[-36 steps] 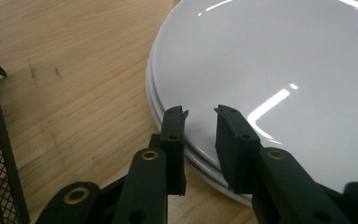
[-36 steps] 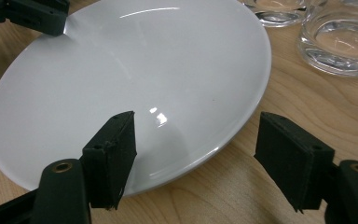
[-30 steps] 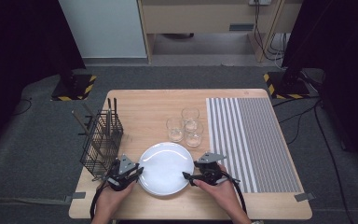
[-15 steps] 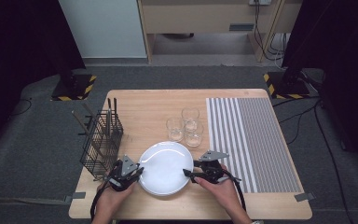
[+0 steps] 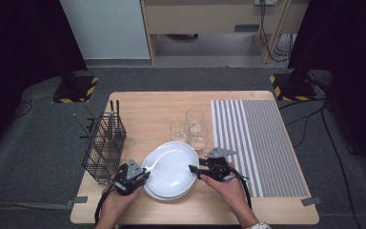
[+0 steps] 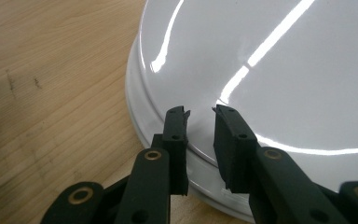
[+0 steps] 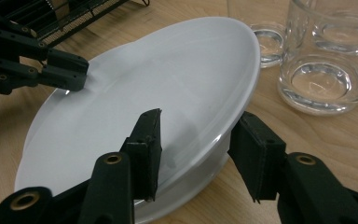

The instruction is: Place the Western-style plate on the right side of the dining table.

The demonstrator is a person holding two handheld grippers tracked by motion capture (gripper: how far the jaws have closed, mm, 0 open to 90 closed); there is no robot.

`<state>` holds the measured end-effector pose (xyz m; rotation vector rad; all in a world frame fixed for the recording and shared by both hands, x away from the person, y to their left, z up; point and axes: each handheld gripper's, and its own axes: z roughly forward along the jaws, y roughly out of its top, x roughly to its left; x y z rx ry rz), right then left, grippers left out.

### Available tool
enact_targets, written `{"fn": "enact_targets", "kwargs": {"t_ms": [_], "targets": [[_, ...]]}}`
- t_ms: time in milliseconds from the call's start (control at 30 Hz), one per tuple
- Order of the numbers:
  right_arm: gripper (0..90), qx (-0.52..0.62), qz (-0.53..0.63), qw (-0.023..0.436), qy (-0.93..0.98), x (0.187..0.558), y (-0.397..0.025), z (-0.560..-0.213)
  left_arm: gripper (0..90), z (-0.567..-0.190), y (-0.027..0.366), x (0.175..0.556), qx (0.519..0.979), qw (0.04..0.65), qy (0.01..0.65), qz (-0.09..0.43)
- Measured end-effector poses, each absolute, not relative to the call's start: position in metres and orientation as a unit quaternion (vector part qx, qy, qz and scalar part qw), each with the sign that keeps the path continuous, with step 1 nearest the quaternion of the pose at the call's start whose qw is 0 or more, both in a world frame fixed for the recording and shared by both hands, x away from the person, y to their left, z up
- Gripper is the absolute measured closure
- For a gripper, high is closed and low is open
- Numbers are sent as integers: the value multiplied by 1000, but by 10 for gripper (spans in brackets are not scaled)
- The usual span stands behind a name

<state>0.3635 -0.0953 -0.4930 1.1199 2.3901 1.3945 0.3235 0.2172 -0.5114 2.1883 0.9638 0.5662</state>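
White plate (image 5: 171, 168), the top one of a stack, sits tilted at the counter's (image 5: 147, 109) near edge, about 6 o'clock. At its 9 o'clock rim the left tool (image 5: 142, 175) straddles the edge, jaws narrow but not visibly clamped. At 3 o'clock the right tool (image 5: 194, 169) stands wide around the rim. A wire basket (image 5: 104, 143) is at 10 o'clock, three glasses (image 5: 190, 128) at 1 o'clock.

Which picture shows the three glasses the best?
The high view: all three glasses stand whole in a cluster beyond the white plate. The right gripper view shows them close but cut off at the top. The left gripper view looks at plate and table.
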Motion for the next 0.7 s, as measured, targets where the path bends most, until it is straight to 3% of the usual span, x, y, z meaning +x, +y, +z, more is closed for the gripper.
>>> {"fn": "enact_targets", "kwargs": {"t_ms": [300,700], "targets": [[624,371,451,86,807,371,-86,-477,727,-512,215,323,838,338,365,222],[734,372,448,94,807,384,-78,-453,632,-514,212,326,832,346,369,227]]}}
